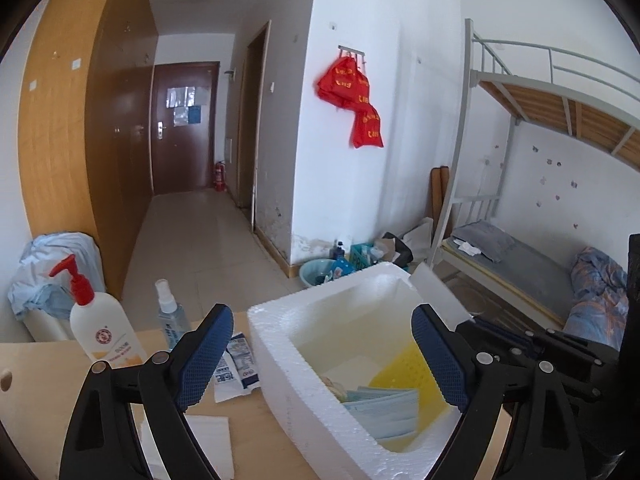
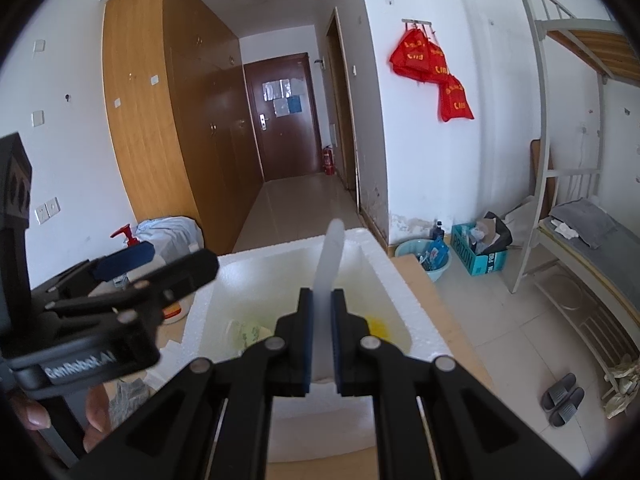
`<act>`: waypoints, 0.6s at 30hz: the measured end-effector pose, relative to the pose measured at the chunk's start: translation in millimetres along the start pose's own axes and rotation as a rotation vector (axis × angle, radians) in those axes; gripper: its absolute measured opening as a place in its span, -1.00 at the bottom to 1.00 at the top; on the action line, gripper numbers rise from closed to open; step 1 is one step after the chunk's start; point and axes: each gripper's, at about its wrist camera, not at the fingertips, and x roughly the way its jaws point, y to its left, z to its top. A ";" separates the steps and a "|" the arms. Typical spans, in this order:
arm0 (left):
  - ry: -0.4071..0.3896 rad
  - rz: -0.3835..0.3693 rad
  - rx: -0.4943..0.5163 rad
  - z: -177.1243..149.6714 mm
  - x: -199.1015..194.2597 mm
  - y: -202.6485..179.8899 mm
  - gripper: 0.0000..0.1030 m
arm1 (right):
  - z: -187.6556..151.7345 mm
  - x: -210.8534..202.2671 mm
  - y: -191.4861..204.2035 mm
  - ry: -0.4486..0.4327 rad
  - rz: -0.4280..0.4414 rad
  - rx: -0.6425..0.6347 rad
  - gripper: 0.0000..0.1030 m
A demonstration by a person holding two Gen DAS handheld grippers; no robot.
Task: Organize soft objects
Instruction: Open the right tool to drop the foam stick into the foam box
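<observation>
Partway done, by the look of it: face masks [image 1: 380,408] already down in the foam box [image 1: 280,344], packets [image 1: 236,364] left out on the desk [image 1: 36,364] beside it. Left gripper [image 1: 324,360] spread wide over the box, holding nothing. Right gripper [image 2: 321,336] pinched tight on the white foam lid [image 2: 330,264].

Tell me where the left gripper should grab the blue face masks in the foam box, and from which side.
Probably from above, through the open top: the foam box walls block any side approach. The blue face masks lie flat in a stack at the near end, so pinch across the stack's exposed long edge. The left gripper is already open over them; the right gripper holds a white sheet.
</observation>
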 end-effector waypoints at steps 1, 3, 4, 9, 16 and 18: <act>-0.001 0.004 -0.005 0.5 -0.4 1.8 0.77 | 0.1 1.7 0.8 0.005 0.004 -0.002 -0.79; -0.005 0.012 -0.012 1.2 -1.1 6.9 0.77 | 0.7 4.2 3.4 0.010 0.006 -0.009 -0.79; -0.009 0.023 -0.017 1.2 -1.4 9.5 0.77 | 1.0 5.0 4.1 0.011 0.008 -0.011 -0.79; -0.003 0.036 -0.036 1.6 -4.1 21.1 0.77 | 3.5 16.1 6.8 0.029 0.026 -0.026 -0.79; -0.008 0.045 -0.047 2.5 -9.5 27.4 0.77 | 0.6 24.1 12.3 0.049 0.046 -0.042 -0.71; -0.011 0.045 -0.048 2.6 -12.6 28.2 0.77 | 0.8 22.7 12.1 0.045 0.050 -0.042 -0.43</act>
